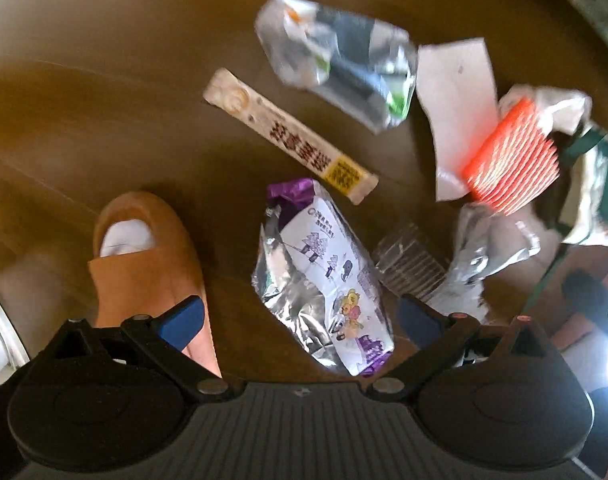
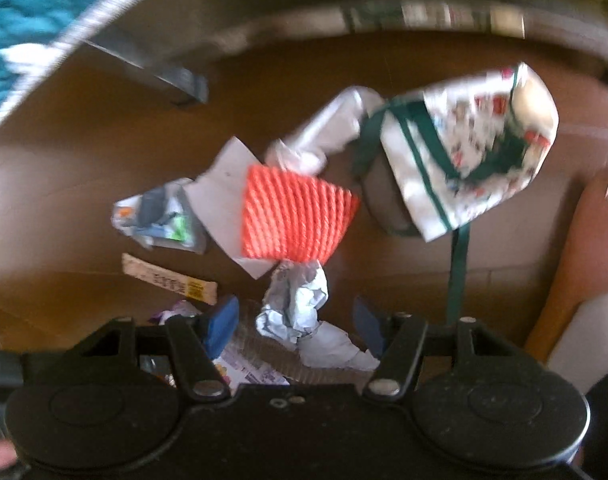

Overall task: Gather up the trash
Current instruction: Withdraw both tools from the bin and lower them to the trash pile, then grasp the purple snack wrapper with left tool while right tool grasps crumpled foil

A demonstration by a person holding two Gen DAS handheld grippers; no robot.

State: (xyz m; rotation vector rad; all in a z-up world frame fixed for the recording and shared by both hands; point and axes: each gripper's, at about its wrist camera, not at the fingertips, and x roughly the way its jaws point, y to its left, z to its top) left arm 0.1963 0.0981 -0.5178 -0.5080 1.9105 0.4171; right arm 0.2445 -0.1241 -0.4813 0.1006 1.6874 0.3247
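Two wrist views looking steeply down on a brown floor (image 1: 104, 80) strewn with litter. We see the left gripper (image 1: 302, 322) with its blue-padded jaws spread wide and nothing between the pads; the purple-and-silver foil wrapper (image 1: 323, 276) lies on the floor directly in the gap, its long axis running away from the camera and tilted slightly leftward, so roughly parallel to the fingers and across the closing direction. A slippered foot (image 1: 144, 248) rests just beside the left jaw. We see the right gripper (image 2: 298, 330) likewise parted and empty, with the crumpled pale paper (image 2: 300, 312) below and between its pads, an irregular wad with no clear long axis. Farther ahead lie the long sachet (image 1: 288, 136), the clear crushed packet (image 1: 335, 60), the white card (image 1: 455, 108) and the orange corded piece (image 2: 296, 216) overlapping it, and a printed tote bag (image 2: 471, 152) with green straps, presumably the receptacle. We judge each gripper nearest its own target: wrapper to the left, wad to the right. Whether the pads touch the litter cannot be told.
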